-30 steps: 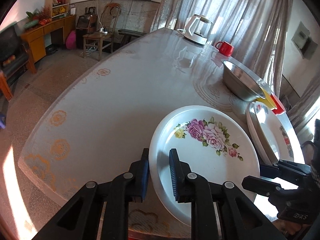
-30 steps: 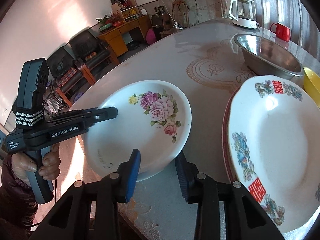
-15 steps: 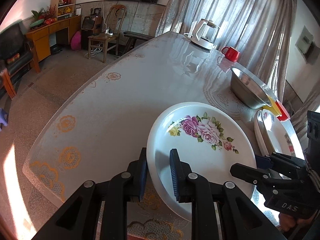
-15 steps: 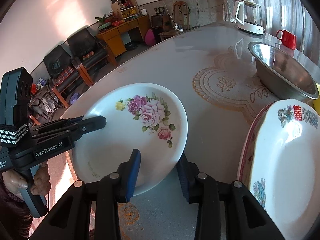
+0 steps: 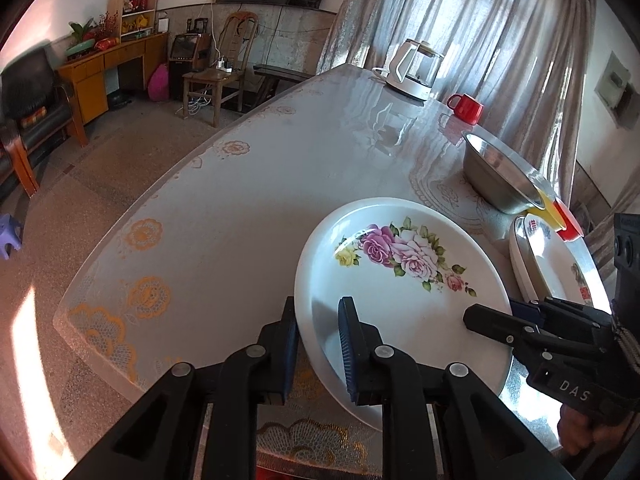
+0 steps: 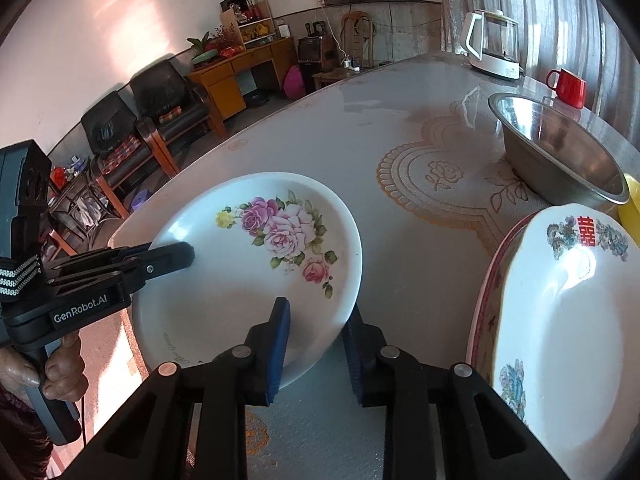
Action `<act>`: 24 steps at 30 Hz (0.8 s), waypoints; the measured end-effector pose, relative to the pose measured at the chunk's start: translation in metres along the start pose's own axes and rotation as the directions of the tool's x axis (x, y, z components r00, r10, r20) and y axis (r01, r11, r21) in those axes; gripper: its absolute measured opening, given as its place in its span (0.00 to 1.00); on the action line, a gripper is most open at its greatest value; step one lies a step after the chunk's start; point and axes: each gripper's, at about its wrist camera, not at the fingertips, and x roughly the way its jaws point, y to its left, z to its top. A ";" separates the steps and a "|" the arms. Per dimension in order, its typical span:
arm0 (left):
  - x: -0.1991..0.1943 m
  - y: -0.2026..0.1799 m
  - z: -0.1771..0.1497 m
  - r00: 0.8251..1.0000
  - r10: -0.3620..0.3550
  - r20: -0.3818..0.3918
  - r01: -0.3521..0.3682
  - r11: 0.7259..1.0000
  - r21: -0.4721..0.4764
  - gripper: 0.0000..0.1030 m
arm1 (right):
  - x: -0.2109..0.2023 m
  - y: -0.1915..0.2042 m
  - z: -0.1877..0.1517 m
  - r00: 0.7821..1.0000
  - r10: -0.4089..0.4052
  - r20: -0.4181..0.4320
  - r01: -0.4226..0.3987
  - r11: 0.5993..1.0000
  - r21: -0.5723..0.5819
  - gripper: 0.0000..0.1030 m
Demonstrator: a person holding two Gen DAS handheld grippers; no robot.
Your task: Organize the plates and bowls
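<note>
Right wrist view alone shows the person's hand [image 6: 48, 372]; both grippers, left [image 5: 318, 346] and right [image 6: 316, 350], clamp opposite rims of the round white rose-printed plate [image 5: 400, 288] between their fingers.

rose plate [image 6: 256, 264] lifted farther from stacked plates [image 6: 560, 320], tilted more

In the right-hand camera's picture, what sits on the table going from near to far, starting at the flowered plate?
Rose plate → steel bowl → red mug → white kettle.
</note>
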 end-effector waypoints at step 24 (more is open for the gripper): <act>-0.015 -0.023 0.004 0.998 -0.035 0.044 0.033 0.999 0.040 0.19 | -0.039 -0.015 -0.008 0.995 0.030 0.093 -0.038 0.995 0.093 0.24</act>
